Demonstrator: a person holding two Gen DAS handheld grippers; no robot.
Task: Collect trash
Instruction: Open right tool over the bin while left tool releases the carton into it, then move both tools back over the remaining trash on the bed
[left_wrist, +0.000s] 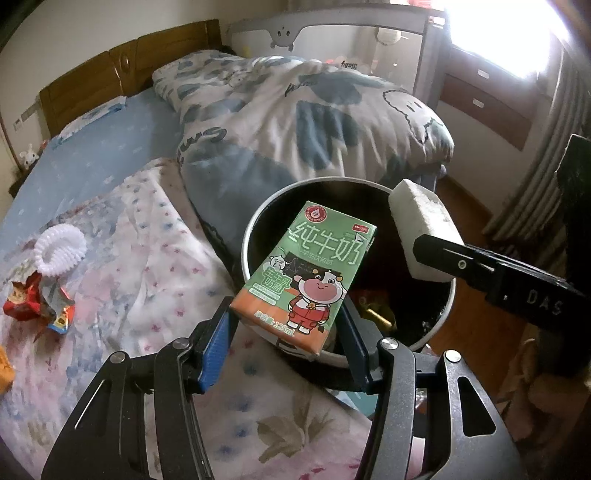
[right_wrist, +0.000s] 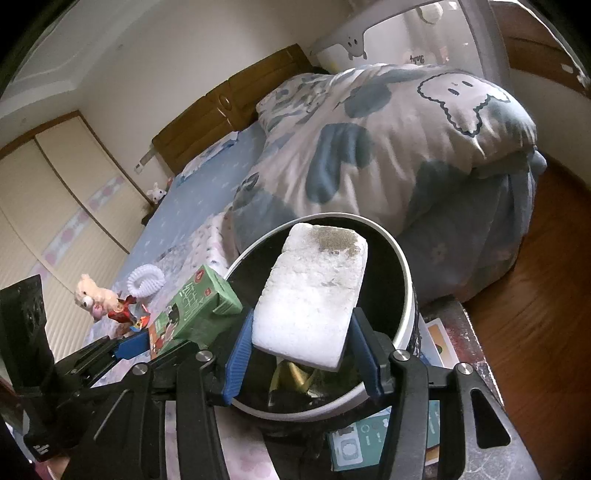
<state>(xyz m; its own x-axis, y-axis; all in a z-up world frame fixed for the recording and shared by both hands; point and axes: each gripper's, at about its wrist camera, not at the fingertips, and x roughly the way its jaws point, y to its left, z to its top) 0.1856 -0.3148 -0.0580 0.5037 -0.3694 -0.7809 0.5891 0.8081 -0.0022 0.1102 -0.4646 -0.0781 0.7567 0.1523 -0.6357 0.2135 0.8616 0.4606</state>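
My left gripper (left_wrist: 286, 317) is shut on a green milk carton (left_wrist: 308, 273) and holds it over the near rim of a round white bin (left_wrist: 255, 221) lined in black. My right gripper (right_wrist: 301, 341) is shut on a white foam block (right_wrist: 314, 291) and holds it above the same bin (right_wrist: 406, 280). The foam block (left_wrist: 424, 229) and the right gripper's arm show at the right of the left wrist view. The carton (right_wrist: 195, 310) shows left of the bin in the right wrist view. Red snack wrappers (left_wrist: 37, 306) lie on the bed at the left.
The bin stands beside a bed with a floral blanket (left_wrist: 147, 266) and a bunched blue-white duvet (left_wrist: 295, 122). A white coiled ring (left_wrist: 61, 249) and a plush toy (right_wrist: 92, 295) lie near the wrappers. Boxes (right_wrist: 354, 446) lie under the bin. Wooden floor (right_wrist: 535, 295) is to the right.
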